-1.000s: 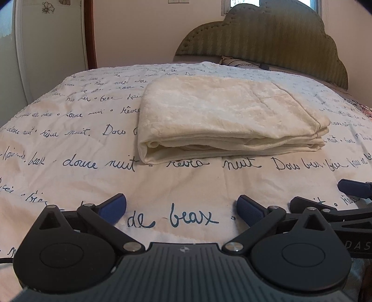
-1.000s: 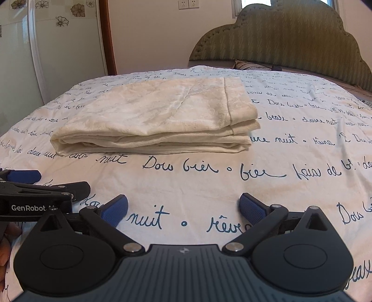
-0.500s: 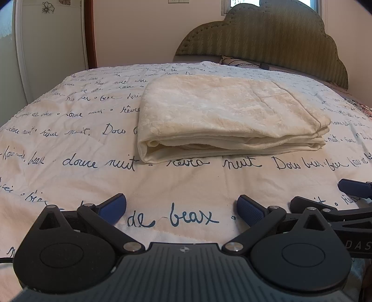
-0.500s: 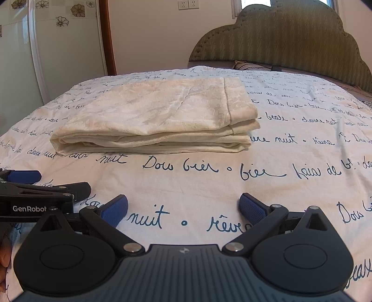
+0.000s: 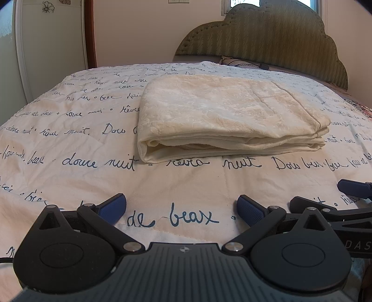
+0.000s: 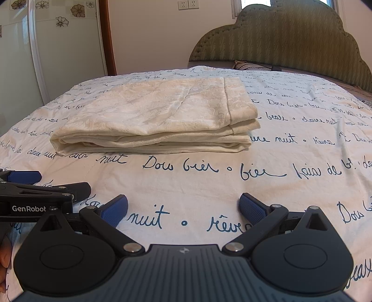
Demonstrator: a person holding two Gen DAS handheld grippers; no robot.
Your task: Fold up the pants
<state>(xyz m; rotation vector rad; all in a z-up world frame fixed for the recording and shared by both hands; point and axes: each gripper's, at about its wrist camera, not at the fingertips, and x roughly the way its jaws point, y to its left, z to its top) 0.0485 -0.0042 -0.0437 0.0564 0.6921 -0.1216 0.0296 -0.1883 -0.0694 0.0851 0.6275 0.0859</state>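
Judging the pants [image 5: 223,116] fully folded on the bed [image 5: 69,148], both grippers' fingers [image 5: 112,208] [image 6: 252,209], spread and empty, are best kept clear.

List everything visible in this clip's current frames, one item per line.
pants: one, cream, folded flat mid-bed
bedspread: one, white with blue script, covering bed
headboard: one, olive, far end
pillow: one, patterned, partly hidden below headboard
wall sockets: two, white, on wall
wardrobe: one, white with flower decals, beside the bed
left gripper: black, blue pads, open, empty
right gripper: same, open, empty
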